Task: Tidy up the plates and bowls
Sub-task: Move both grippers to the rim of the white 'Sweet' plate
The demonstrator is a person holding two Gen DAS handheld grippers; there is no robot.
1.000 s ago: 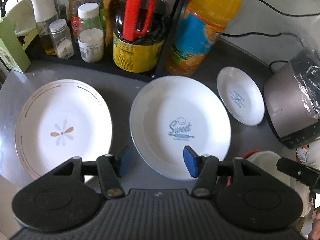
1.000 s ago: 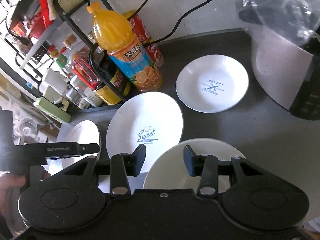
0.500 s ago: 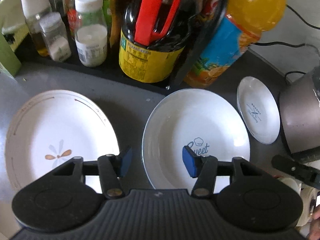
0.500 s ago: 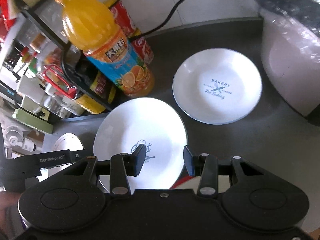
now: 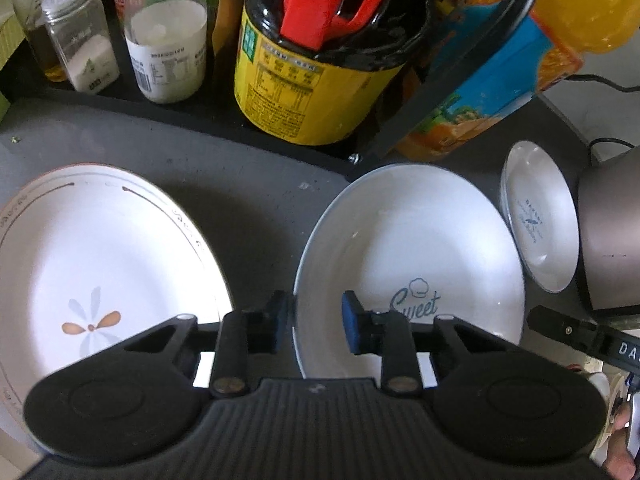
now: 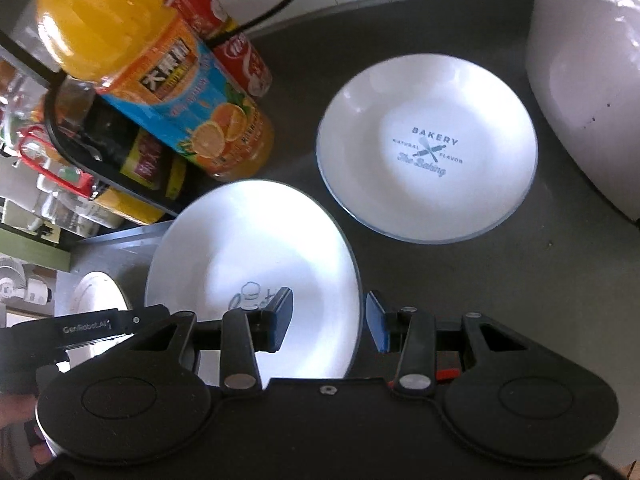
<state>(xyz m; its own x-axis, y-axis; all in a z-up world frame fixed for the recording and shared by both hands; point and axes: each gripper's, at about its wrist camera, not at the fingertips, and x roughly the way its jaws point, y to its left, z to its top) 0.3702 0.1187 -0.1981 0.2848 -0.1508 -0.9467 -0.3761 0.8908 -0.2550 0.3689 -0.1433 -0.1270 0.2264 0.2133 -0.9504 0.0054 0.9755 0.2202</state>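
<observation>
A white "Sweet" plate [image 5: 408, 240] lies on the grey counter; it also shows in the right wrist view [image 6: 256, 248]. My left gripper [image 5: 316, 318] is open, its fingers straddling that plate's left rim. My right gripper [image 6: 326, 318] is open, its fingers straddling the same plate's right rim. A flower-pattern plate [image 5: 92, 264] lies to the left. A smaller "Bakery" plate [image 6: 428, 148] lies to the right, also in the left wrist view [image 5: 540, 216].
A black rack [image 5: 280, 128] at the back holds a soy-sauce jug [image 5: 320, 60], spice jars [image 5: 164, 40] and an orange juice bottle [image 6: 160, 76]. A cola can [image 6: 236, 52] stands behind. A grey appliance [image 6: 588, 80] stands at the right.
Both grippers moved forward and lower onto the "Sweet" plate, from opposite sides. The white bowl under my right gripper dropped out of view.
</observation>
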